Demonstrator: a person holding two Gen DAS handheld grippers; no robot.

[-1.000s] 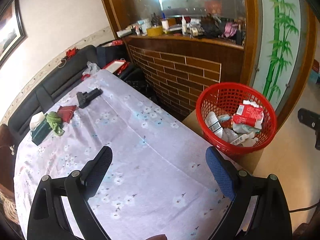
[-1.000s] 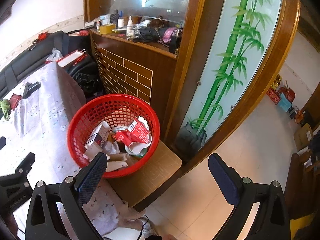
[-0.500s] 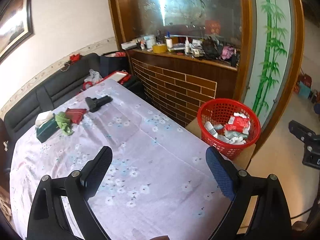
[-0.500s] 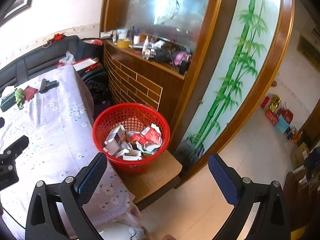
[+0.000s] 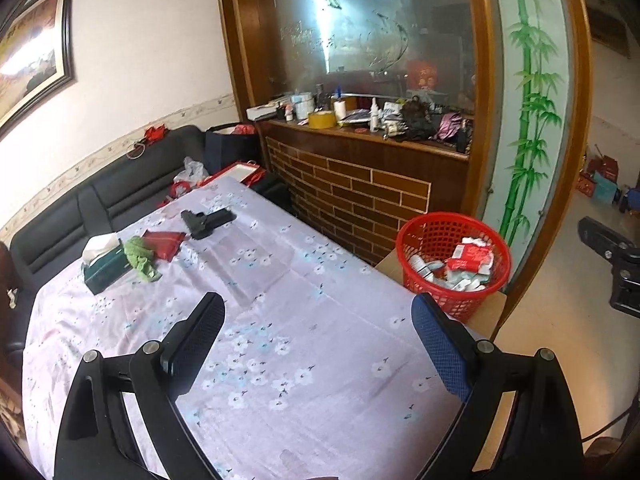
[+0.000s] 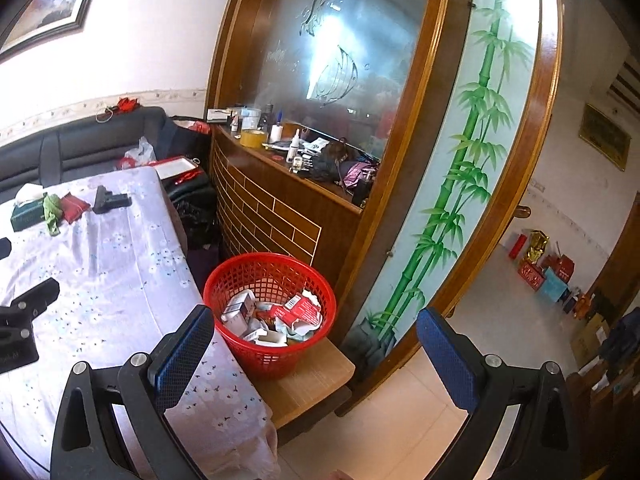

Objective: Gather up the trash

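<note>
Round red mesh basket [image 6: 270, 304] of crumpled trash [image 6: 276, 318]

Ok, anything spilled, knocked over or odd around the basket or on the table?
Nothing spilled. The red basket stands upright on the wooden stool, trash inside it. One oddity: a black pistol-shaped object lies on the tablecloth near the red pouch, green cloth and tissue box.
</note>
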